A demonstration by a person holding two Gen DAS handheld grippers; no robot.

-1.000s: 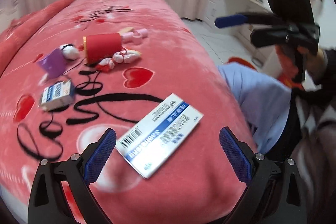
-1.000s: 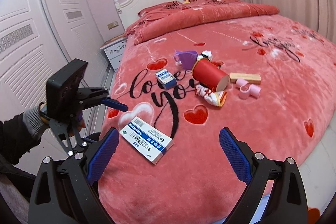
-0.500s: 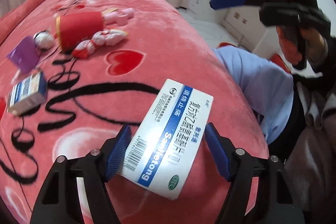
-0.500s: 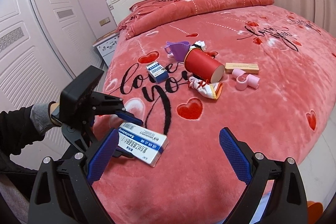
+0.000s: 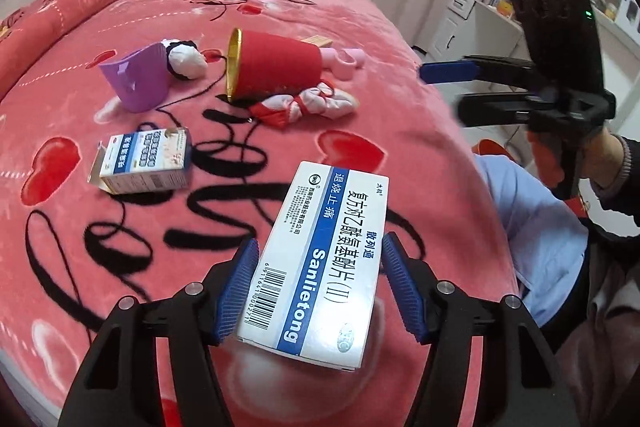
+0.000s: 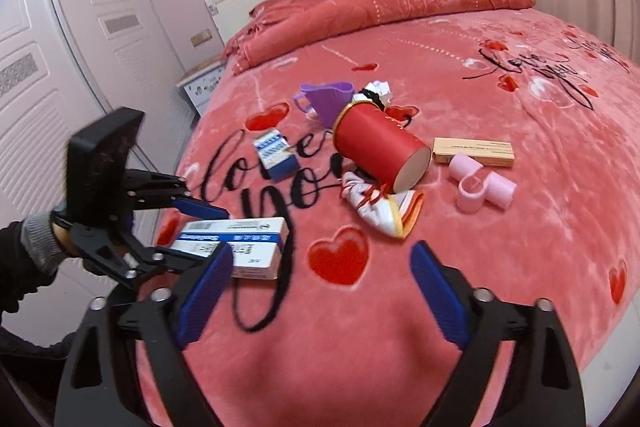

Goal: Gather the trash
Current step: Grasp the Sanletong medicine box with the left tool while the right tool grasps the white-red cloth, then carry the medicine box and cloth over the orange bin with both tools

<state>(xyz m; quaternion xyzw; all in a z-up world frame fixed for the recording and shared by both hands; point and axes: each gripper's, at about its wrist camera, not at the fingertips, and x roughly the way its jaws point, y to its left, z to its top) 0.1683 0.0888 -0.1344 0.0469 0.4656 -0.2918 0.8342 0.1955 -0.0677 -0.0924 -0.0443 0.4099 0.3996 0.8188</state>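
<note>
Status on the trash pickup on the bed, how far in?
Early. Nothing looks collected yet. In hand: the left gripper has just been closing around the white and blue medicine box, pads at its sides. The right gripper is open, nothing in it, jaws just closing a little. Left on the blanket: small blue box, red cylinder, purple cup, pink clips, wooden block, crumpled wrappers.

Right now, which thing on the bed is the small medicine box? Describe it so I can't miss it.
On the pink bedspread, find the red cylinder lying on its side. The small medicine box sits apart on the black lettering, on the wardrobe side. It is blue and white, stubby, one end flap open, unlike the purple cup.
</note>
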